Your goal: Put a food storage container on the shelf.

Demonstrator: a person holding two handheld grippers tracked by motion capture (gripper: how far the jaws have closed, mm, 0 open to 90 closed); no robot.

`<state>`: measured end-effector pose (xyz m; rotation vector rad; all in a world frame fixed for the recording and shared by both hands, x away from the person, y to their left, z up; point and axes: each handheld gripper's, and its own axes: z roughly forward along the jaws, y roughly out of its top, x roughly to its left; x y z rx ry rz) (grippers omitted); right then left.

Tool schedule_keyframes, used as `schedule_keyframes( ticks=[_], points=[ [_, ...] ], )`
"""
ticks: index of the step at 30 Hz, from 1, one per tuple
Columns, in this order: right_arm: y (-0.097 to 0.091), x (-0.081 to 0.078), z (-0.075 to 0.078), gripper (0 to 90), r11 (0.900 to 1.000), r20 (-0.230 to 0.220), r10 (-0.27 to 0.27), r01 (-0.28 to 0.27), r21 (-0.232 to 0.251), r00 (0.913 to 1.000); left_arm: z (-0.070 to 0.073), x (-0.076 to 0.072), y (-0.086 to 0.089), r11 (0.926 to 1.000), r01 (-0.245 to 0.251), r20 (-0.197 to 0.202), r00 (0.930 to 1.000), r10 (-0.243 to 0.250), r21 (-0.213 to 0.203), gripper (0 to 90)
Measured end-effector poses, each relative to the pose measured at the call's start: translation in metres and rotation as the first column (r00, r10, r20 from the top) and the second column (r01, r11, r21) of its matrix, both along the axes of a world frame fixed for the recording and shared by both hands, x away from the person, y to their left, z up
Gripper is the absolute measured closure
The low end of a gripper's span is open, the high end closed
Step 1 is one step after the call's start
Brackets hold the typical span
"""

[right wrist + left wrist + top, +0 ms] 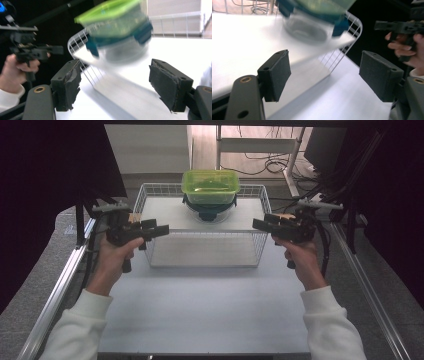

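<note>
A white wire basket (pixel 205 242) stands at the middle of the table with a white board across its top. On that board, toward the back, sits a clear bowl with dark teal clips (pixel 210 212), and a box with a green lid (pixel 210 186) rests on it. My left gripper (pixel 159 230) is at the basket's left side and my right gripper (pixel 260 225) at its right, both level and pointing inward. In the left gripper view the jaws (pixel 324 75) stand wide apart with nothing between them, as do those in the right gripper view (pixel 115 85). Both views show the stacked containers blurred ahead.
The white tabletop (pixel 200 310) reaches toward me in front of the basket. Metal rails (pixel 60 285) run along both table sides, with black curtains beyond. Behind the table are a white cabinet (pixel 150 150) and floor cables (pixel 270 165).
</note>
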<state>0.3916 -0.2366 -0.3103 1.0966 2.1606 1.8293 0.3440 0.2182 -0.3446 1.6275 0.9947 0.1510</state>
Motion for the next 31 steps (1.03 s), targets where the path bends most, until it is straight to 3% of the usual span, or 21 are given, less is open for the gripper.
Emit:
schedule_keyframes(
  ticks=[7, 9, 17, 22, 26, 31],
  points=[
    [-0.012, -0.033, -0.034, 25.1, 0.9921, 0.025, -0.016, 0.019, -0.124, 0.9996, -0.038, -0.027, 0.003, 0.9984, -0.014, -0.013, 0.9998, 0.015, 0.054, 24.7],
    [-0.015, -0.040, -0.046, 25.1, 0.9890, 0.021, -0.019, 0.022, -0.146, 0.9996, -0.049, -0.034, 0.003, 0.9985, -0.017, -0.026, 0.9995, 0.018, 0.052, 25.0],
    [-0.027, -0.064, -0.100, 24.9, 0.9770, -0.054, -0.032, 0.020, -0.212, 0.9980, -0.097, -0.060, -0.003, 0.9919, -0.004, -0.079, 0.9968, 0.014, 0.127, 24.8],
    [-0.028, -0.068, -0.116, 23.8, 0.9705, -0.070, -0.037, 0.019, -0.240, 0.9969, -0.105, -0.061, -0.002, 0.9913, -0.021, -0.102, 0.9941, 0.035, 0.130, 25.1],
    [-0.024, -0.068, -0.119, 22.2, 0.9635, -0.062, -0.041, 0.023, -0.267, 0.9973, -0.111, -0.062, -0.006, 0.9857, -0.024, -0.116, 0.9923, 0.044, 0.167, 25.0],
    [-0.026, -0.071, -0.119, 21.2, 0.9594, -0.039, -0.056, 0.043, -0.279, 0.9977, -0.112, -0.063, -0.008, 0.9859, -0.020, -0.124, 0.9915, 0.041, 0.166, 24.4]
  ],
)
